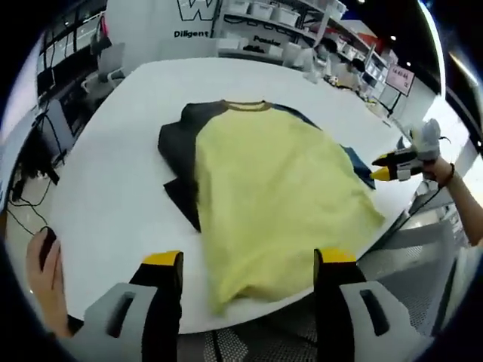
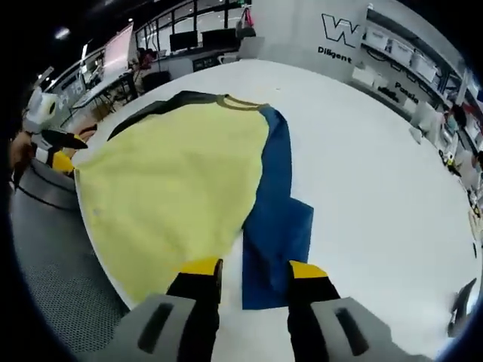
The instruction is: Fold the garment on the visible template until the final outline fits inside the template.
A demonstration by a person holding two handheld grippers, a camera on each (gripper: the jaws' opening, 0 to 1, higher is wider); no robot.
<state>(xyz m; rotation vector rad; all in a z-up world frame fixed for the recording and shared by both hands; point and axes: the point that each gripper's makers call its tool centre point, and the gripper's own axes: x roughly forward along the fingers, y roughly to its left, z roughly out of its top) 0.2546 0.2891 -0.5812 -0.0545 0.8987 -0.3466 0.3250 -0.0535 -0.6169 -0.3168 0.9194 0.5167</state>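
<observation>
Cloth is what has to be handled: a yellow T-shirt (image 1: 275, 196) with dark sleeves lies spread flat on the white tabletop (image 1: 106, 204), collar toward the far side, hem hanging a little over the near edge in the left gripper view; in the right gripper view the blue sleeve (image 2: 278, 226) lies smoothed out on the white surface beside the yellow body, and on the other side of the shirt the dark sleeve (image 1: 181, 162) is bunched in a few folds; no template outline can be made out around the shirt. It looks light, limp and thin; it should drape and slide easily on the smooth top, so a pinch on a single layer at an edge ought to lift it without weight, though it will sag and wrinkle if carried by one point alone. The left gripper (image 1: 249, 264) hangs above the hem with its jaws spread wide, holding nothing; the right gripper (image 2: 253, 269) hovers over the seam between blue sleeve and yellow body, jaws parted and empty. Good holds, in my judgement, are the sleeve cuff and the hem corner on the same side, taken together so the fold line stays straight; the main risk is dragging the whole shirt across the tabletop rather than folding it.
</observation>
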